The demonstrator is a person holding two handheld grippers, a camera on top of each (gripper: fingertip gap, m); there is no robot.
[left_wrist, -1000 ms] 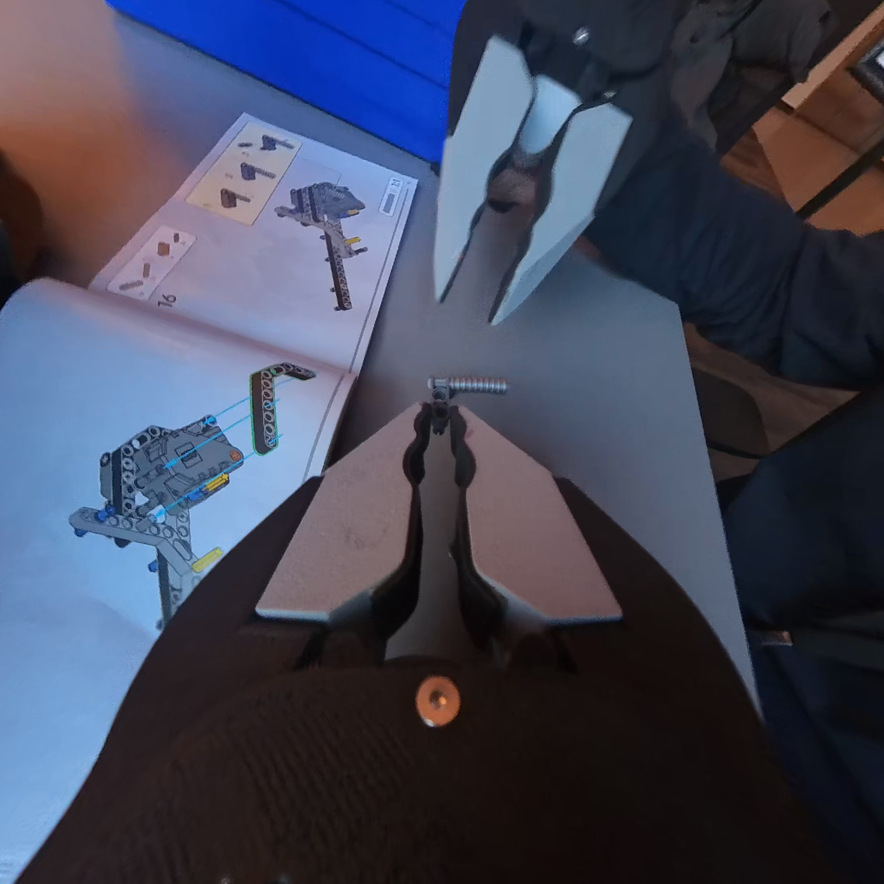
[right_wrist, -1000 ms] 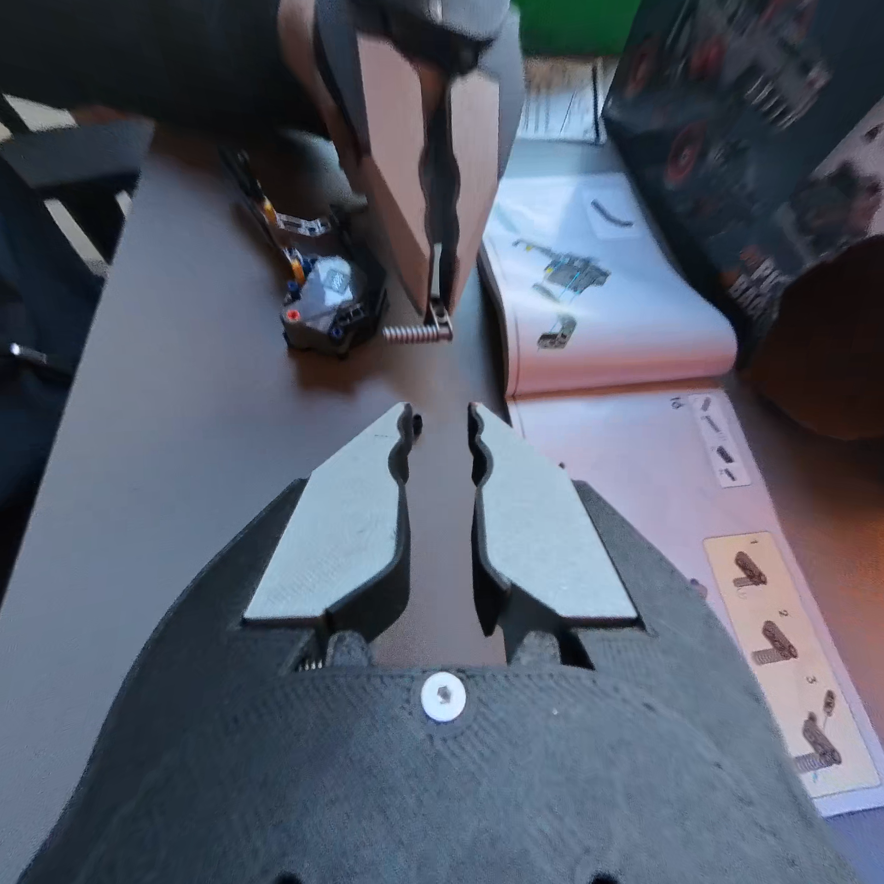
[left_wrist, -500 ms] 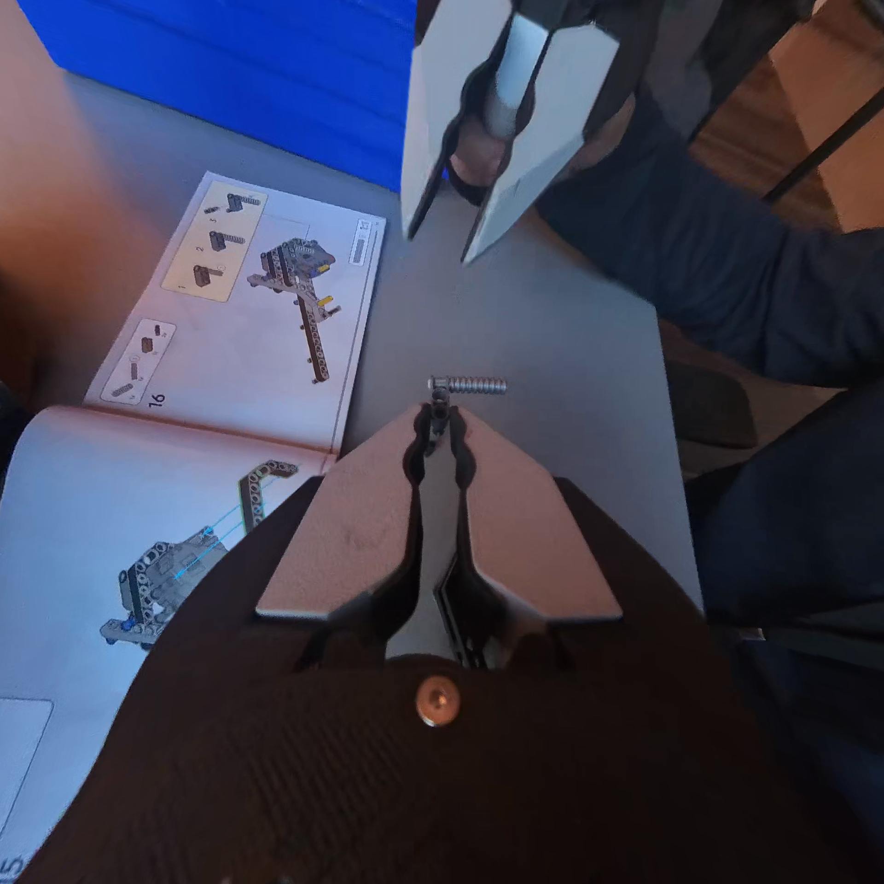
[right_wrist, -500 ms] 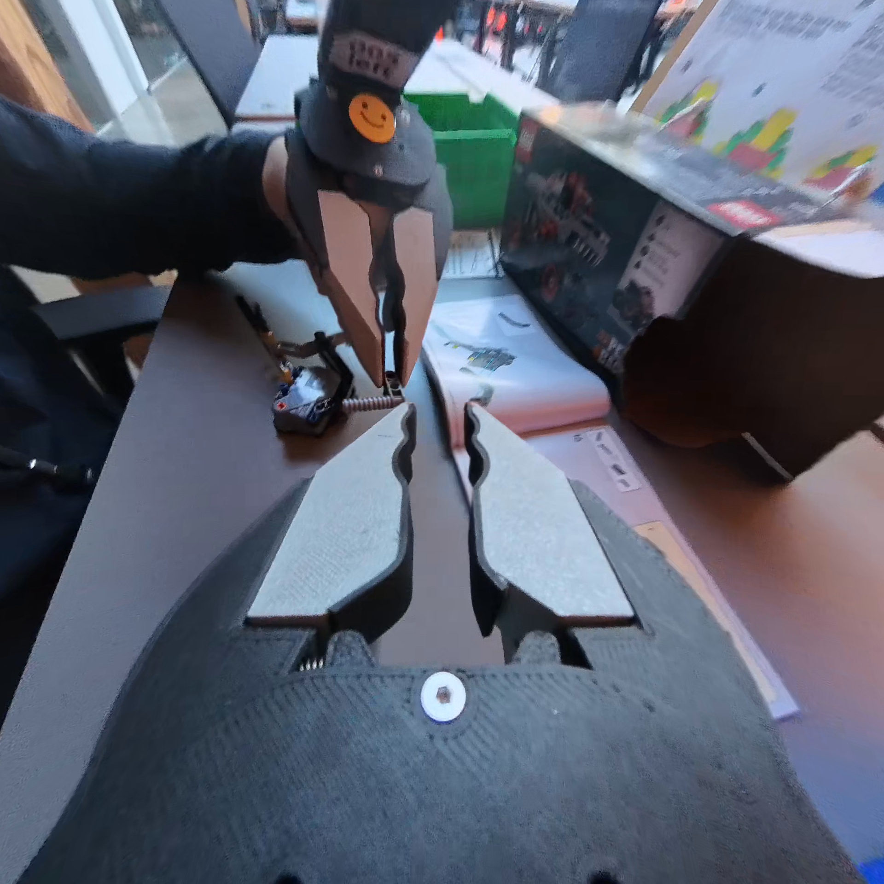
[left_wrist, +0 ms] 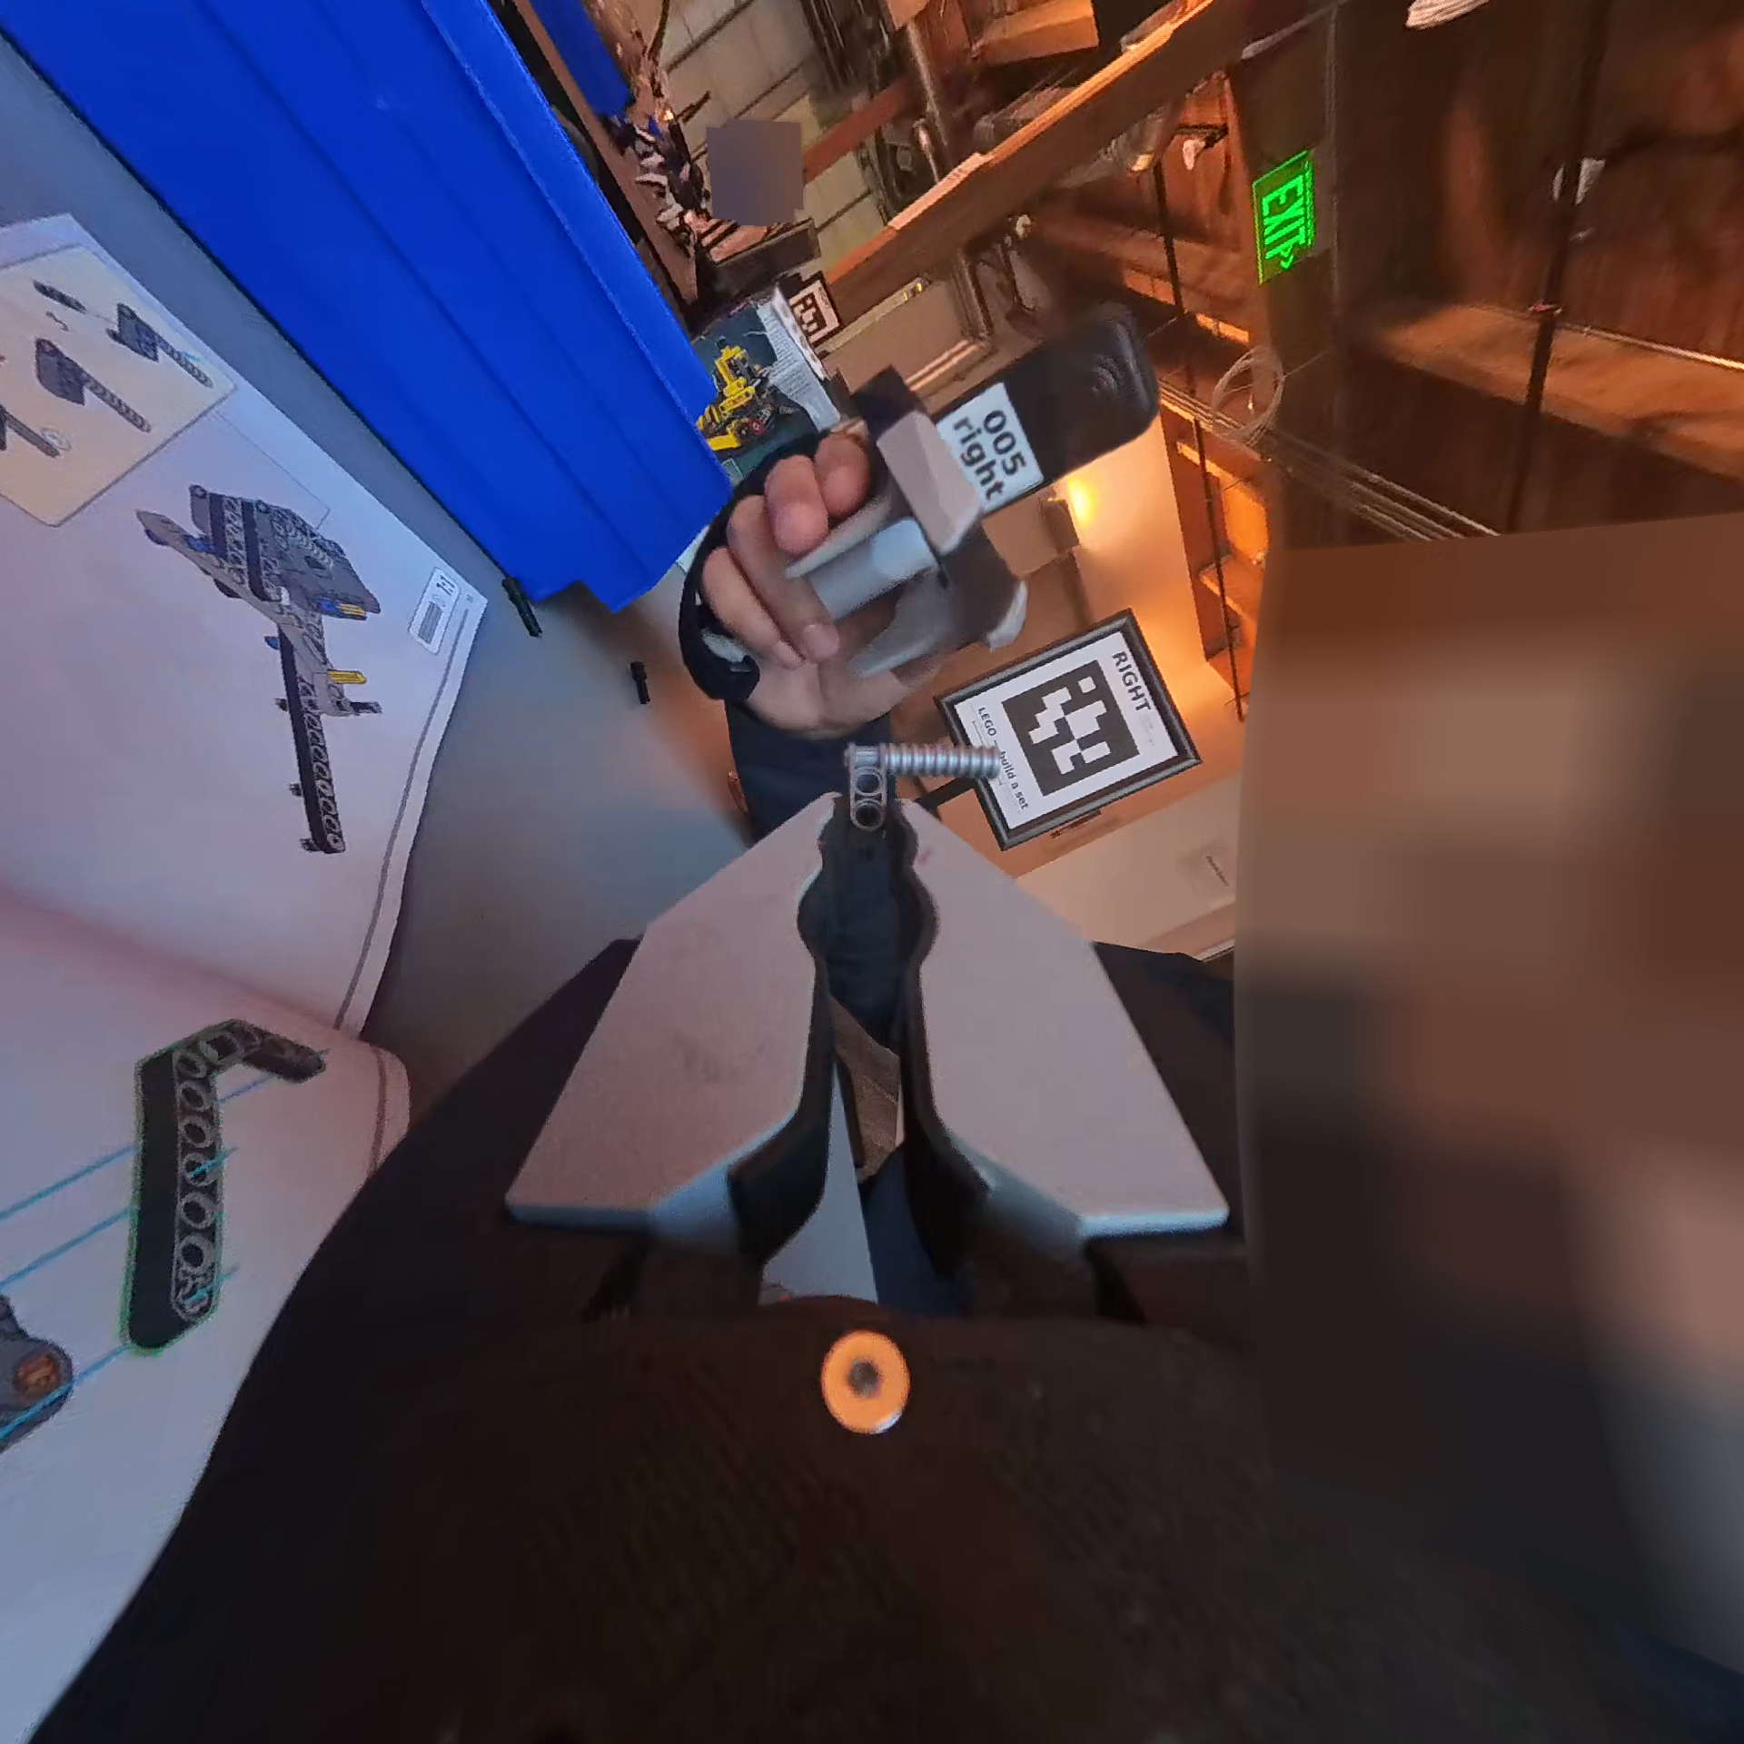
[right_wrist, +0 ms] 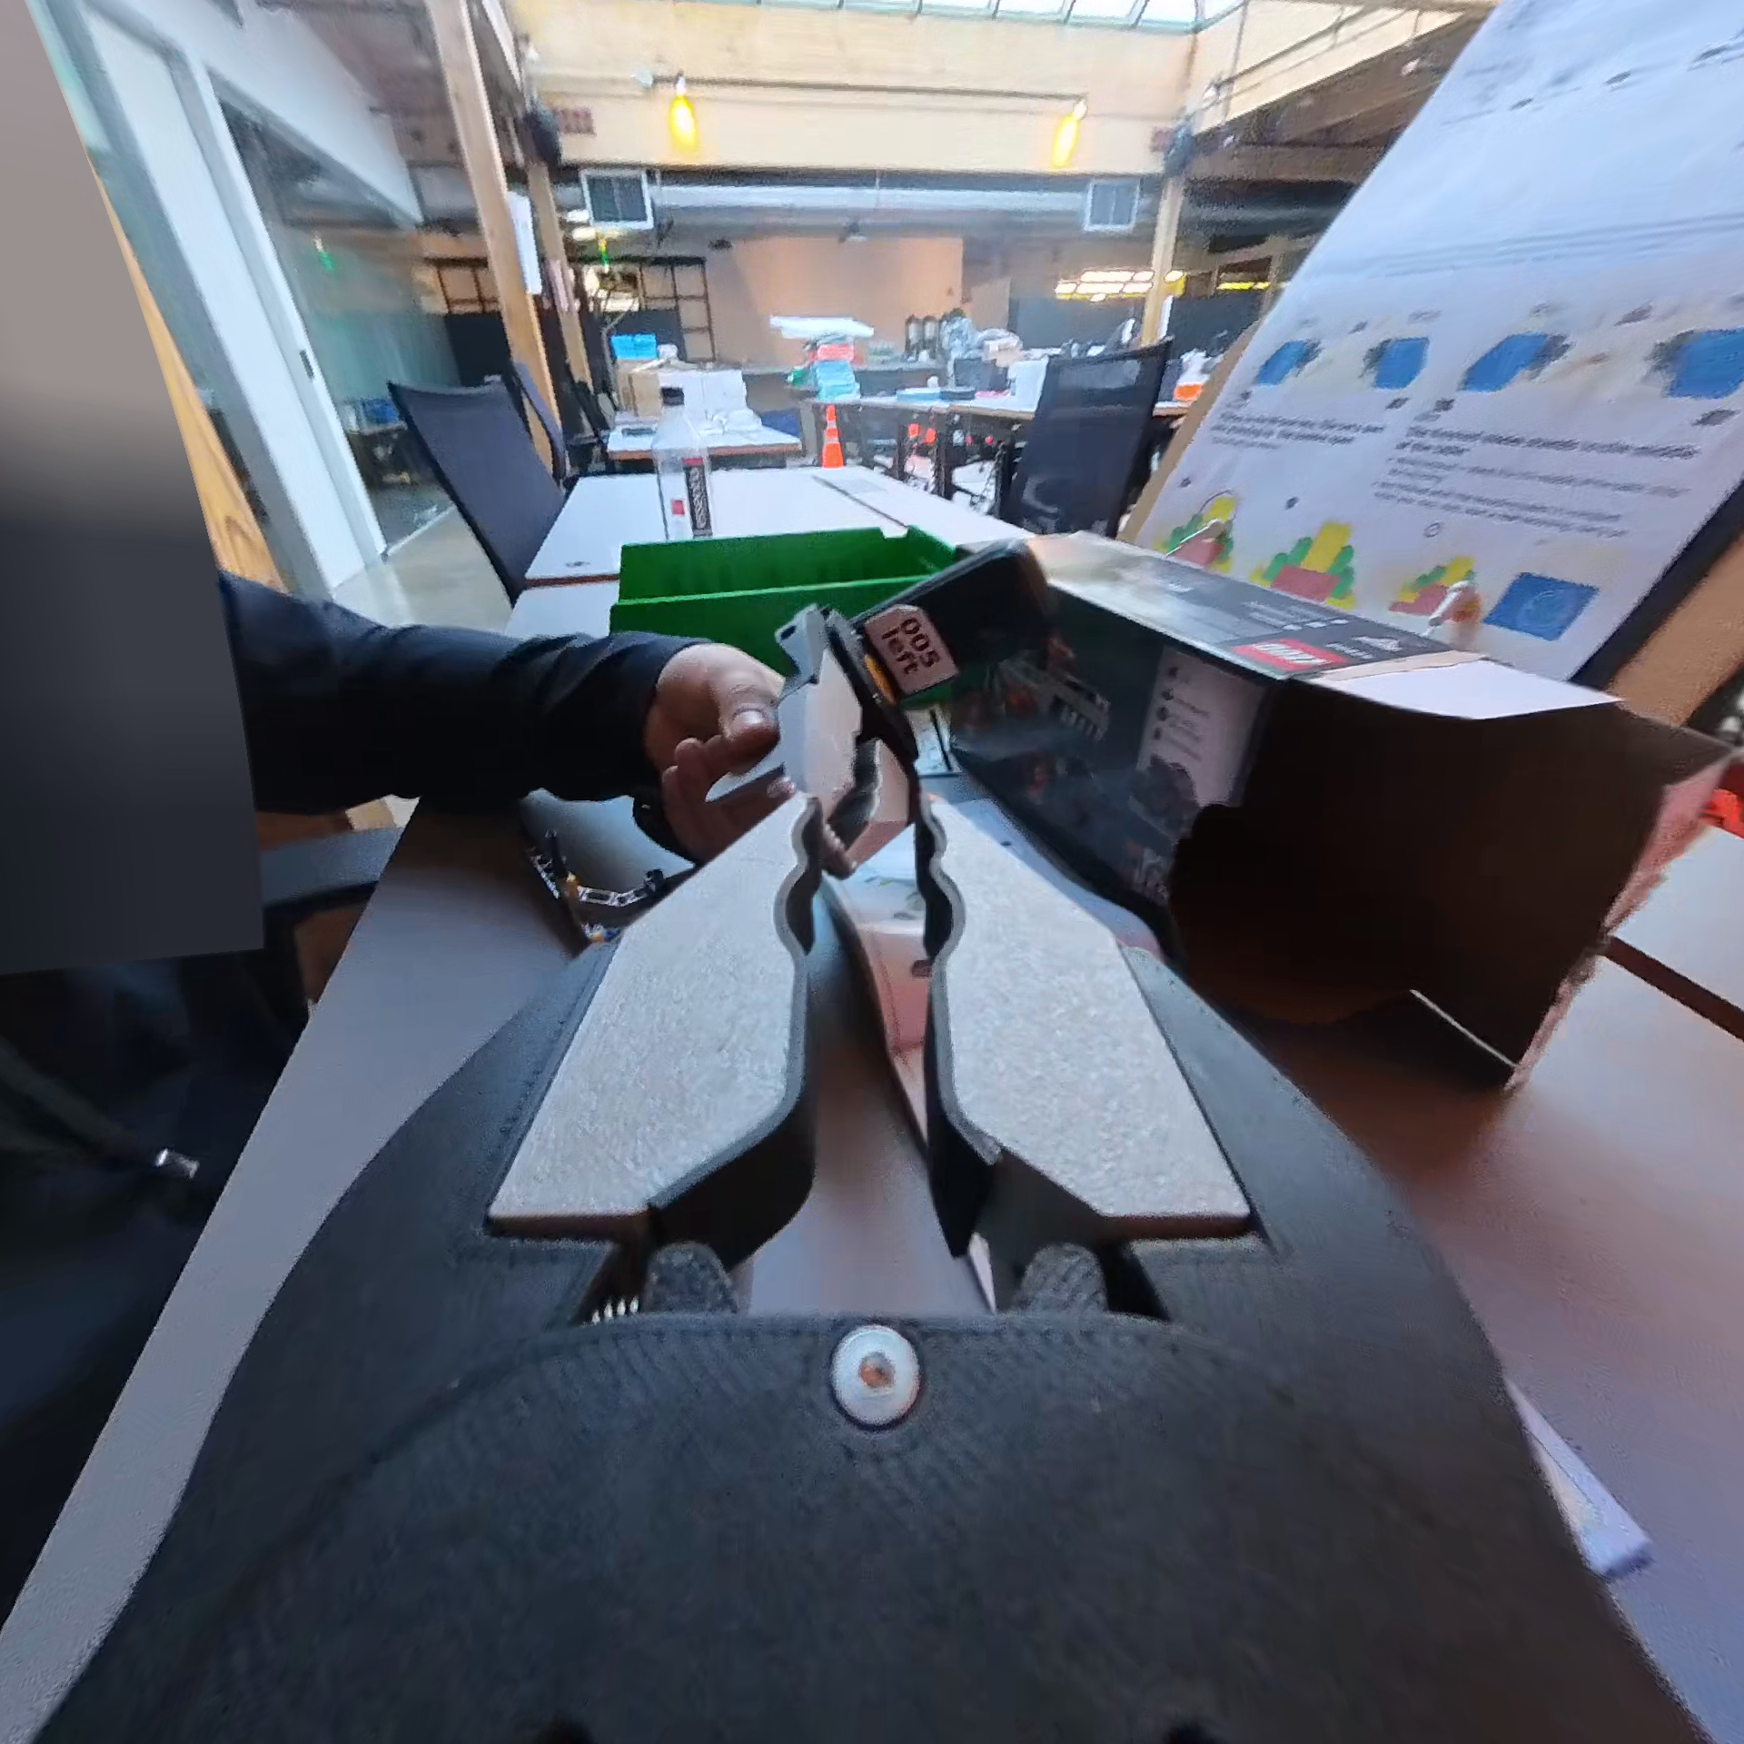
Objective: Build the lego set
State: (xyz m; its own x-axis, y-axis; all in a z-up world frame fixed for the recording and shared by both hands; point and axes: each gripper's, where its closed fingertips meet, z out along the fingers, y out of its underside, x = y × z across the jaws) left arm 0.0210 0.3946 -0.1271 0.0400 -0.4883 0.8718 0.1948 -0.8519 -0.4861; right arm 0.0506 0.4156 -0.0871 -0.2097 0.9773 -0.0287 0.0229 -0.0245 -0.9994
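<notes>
My left gripper (left_wrist: 868, 823) is shut on a small grey connector with a ribbed grey axle (left_wrist: 930, 763) that sticks out to the right of its tips. It holds the piece in the air above the grey table (left_wrist: 566, 802). My right gripper (right_wrist: 863, 830) is open and empty, raised and level. It also shows in the left wrist view (left_wrist: 906, 566), held in a hand beyond the piece. The left gripper shows side-on just beyond the right fingertips (right_wrist: 830, 746). A partial build (right_wrist: 604, 892) lies on the table, mostly hidden.
An open instruction booklet (left_wrist: 236, 679) lies at the left. A blue bin (left_wrist: 425, 283) stands behind it, with two small black pins (left_wrist: 521, 604) near it. A dark set box (right_wrist: 1274, 774), a green bin (right_wrist: 755, 585) and a poster board (right_wrist: 1510, 330) stand at the right. A framed marker card (left_wrist: 1066, 736) stands beyond the table edge. The left tips stand about 15 cm off the partial build (right_wrist: 604, 892).
Both grippers have lifted off the table and tilted up toward the room. The left still holds the axle piece. The right has stayed open and has moved away from the piece.
</notes>
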